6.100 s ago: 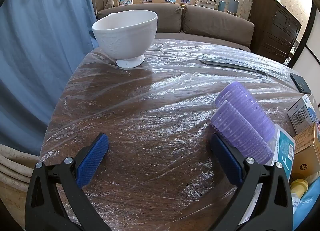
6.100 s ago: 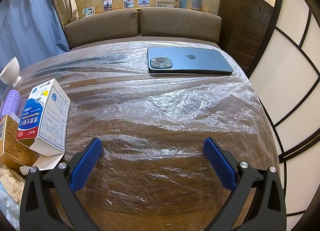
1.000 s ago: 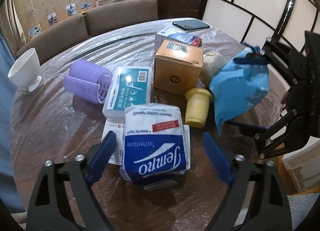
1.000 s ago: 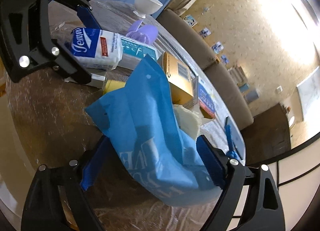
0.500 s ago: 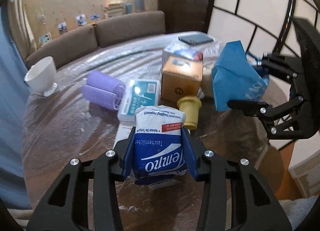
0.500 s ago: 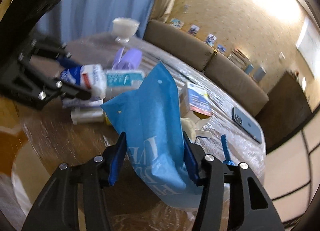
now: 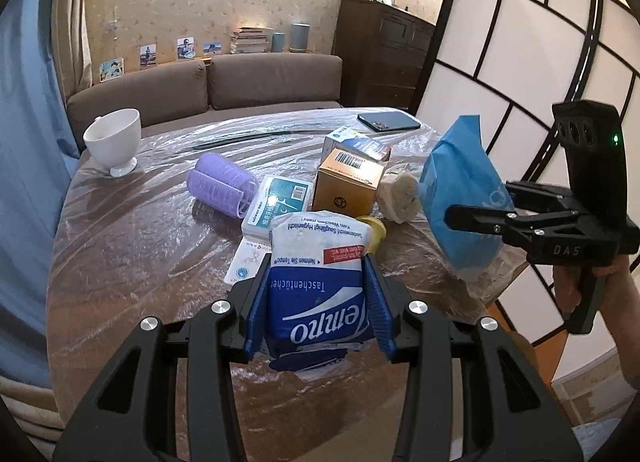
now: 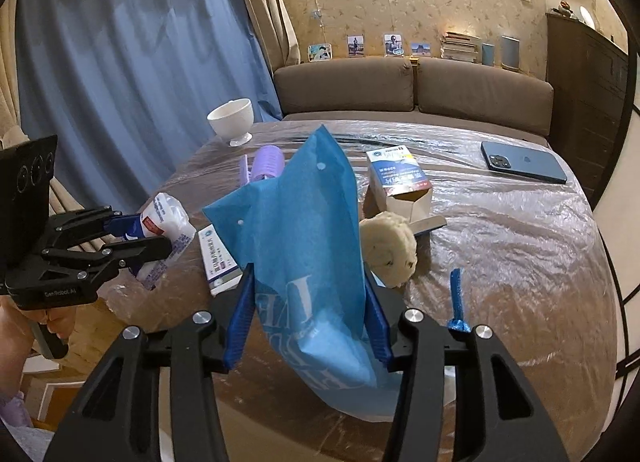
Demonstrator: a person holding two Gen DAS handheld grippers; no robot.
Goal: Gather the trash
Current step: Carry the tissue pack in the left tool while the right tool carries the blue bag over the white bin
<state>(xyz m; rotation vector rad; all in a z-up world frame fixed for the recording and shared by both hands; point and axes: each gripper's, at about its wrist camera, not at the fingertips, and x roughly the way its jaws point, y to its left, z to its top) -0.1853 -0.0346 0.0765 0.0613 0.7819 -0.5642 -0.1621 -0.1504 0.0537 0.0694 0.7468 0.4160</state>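
From the left wrist camera, the left gripper (image 7: 318,304) has its blue pads pressed against both sides of a tissue pack (image 7: 318,282), white and blue with the print upside down, held just above the plastic-covered table (image 7: 132,222). Behind it lie a white floss box (image 7: 276,202), purple hair rollers (image 7: 222,184), an orange carton (image 7: 348,182), a yellow cap (image 7: 374,230) half hidden by the pack, a crumpled beige wad (image 7: 400,194) and a white bowl (image 7: 114,140) near the far edge. Only this view shows the right gripper (image 7: 460,218) from the side, closed on a blue bag (image 7: 460,194), with a hand (image 7: 600,290) on its handle.

A second ago the left jaws stood wide with the pack lying flat between them; they have since clamped on it and raised it.

From the right wrist camera, the right gripper (image 8: 306,318) pinches the blue bag (image 8: 304,222), which stands up and blocks the orange carton and most of the rollers (image 8: 268,162). Here alone the phone (image 8: 524,167) and the blue-and-white medicine box (image 8: 398,178) show clearly. The left gripper (image 8: 160,240) appears at the left, holding the tissue pack (image 8: 168,230) beyond the table's edge.

Its jaws have just been closing on the bag, which was loose between them a second ago. The bag's lettering is cut off by the pads, and its opening cannot be made out.
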